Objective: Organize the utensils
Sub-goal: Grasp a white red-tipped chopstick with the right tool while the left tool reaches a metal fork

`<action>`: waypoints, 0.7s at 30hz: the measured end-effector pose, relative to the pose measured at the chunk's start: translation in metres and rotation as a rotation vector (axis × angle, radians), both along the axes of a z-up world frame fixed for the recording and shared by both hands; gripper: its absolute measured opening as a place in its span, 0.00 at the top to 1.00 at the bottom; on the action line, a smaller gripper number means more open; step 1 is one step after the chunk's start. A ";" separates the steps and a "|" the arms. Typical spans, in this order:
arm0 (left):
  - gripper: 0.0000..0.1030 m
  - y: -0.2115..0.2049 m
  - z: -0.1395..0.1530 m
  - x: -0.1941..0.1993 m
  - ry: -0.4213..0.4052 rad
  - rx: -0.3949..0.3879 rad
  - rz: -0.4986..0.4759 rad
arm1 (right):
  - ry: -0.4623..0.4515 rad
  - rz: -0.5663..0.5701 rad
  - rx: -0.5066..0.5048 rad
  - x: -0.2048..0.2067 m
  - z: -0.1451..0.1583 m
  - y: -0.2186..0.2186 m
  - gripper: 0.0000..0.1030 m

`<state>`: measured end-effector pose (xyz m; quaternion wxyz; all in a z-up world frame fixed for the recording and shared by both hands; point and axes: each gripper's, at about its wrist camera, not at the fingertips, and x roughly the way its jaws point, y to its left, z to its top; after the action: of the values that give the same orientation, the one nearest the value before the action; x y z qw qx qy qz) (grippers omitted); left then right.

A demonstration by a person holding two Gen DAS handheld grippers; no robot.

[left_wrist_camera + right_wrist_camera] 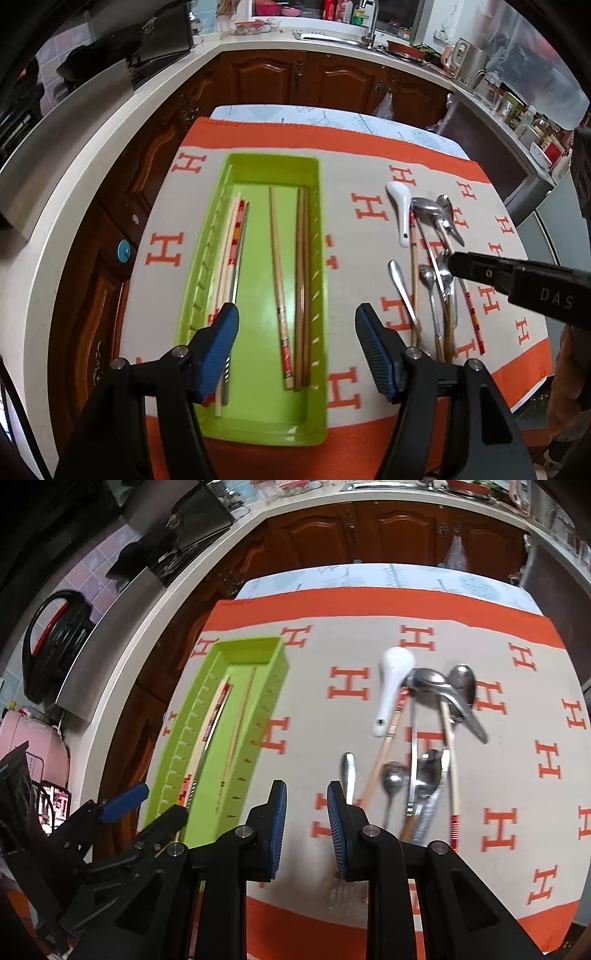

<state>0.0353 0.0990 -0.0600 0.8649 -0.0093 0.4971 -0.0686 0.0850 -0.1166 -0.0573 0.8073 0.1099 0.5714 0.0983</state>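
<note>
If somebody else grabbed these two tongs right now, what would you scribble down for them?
Left tongs: open, empty, above the green plastic tray.
Right tongs: jaws slightly apart, nothing between them, over the orange-and-grey H-patterned cloth.
Done: several chopsticks already lie lengthwise in the tray.
Left: the pile on the cloth beside the tray, made up of a white ceramic spoon, metal spoons and a few wooden chopsticks tangled under them. None is in the tray yet.
</note>
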 end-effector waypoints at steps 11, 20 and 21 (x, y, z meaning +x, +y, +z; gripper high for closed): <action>0.34 -0.051 0.014 0.026 -0.008 -0.033 -0.050 | -0.023 -0.082 -0.009 -0.002 -0.006 -0.083 0.78; 0.35 -0.085 -0.016 0.051 0.090 -0.056 -0.096 | 0.015 -0.072 -0.015 0.000 -0.043 -0.118 0.78; 0.35 -0.089 -0.020 0.054 0.098 -0.055 -0.105 | 0.026 -0.068 -0.020 0.000 -0.050 -0.119 0.78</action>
<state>0.0891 0.0101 -0.0797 0.8342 -0.0102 0.5365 -0.1270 0.0851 -0.2357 -0.1077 0.8036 0.1224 0.5789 0.0639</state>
